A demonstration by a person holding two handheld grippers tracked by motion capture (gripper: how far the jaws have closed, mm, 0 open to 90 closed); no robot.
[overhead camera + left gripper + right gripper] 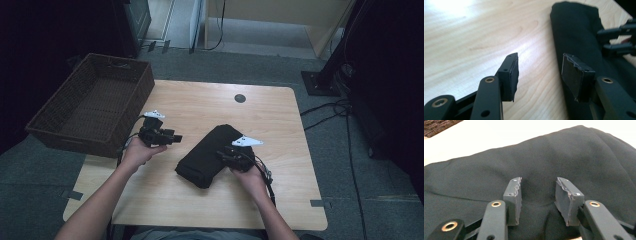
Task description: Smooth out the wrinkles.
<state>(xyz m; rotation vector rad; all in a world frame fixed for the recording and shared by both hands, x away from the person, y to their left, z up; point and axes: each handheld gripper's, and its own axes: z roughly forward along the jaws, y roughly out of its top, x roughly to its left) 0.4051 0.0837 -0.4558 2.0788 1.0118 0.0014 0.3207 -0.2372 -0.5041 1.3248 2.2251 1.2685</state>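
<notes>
**Two hand-held grippers and a folded black cloth**

I see my right hand-held gripper [231,153] resting on the folded black cloth [207,155]. In the right gripper view its jaws stand apart and press down into the cloth [529,170]. A small bump of cloth sits between the pads [515,197]. I cannot tell if they pinch it.

My left hand-held gripper [172,138] is up above the counter [200,107], off to the side of the cloth and not touching it. Its jaws are apart with nothing between them. In the left gripper view, bare wood [474,37] lies below it, and the cloth [576,32] sits just ahead. The other gripper's black jaws [616,40] rest on the cloth there.

A brown woven basket [60,102] sits beyond my left hand-held gripper, half off the counter's edge.
</notes>
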